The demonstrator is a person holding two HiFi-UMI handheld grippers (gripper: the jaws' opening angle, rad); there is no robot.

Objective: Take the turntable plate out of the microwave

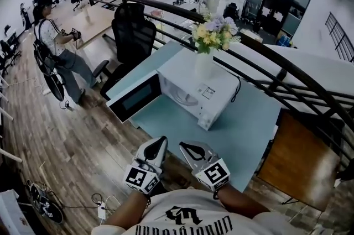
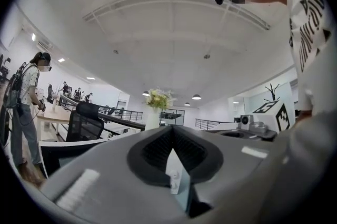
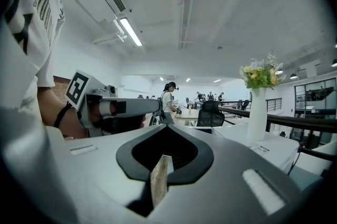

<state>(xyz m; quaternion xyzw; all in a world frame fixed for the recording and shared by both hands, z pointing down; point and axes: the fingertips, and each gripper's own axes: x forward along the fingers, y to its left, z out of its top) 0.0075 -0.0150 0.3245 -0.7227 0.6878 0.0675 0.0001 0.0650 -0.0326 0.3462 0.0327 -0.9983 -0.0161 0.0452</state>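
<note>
The left tongs (image 1: 160, 143) and right tongs (image 1: 186, 146) are each pressed together and pinch nothing. They are held side by side close to the person's chest, near the front edge of the pale blue counter (image 1: 246, 131). On the counter, the white microwave (image 1: 218, 97) stands with its door (image 1: 133, 99) swung open. The turntable plate (image 1: 185, 97) seems to lie inside the cavity, though it shows only dimly. A vase of flowers (image 1: 204, 65) stands on top of the microwave.
</note>
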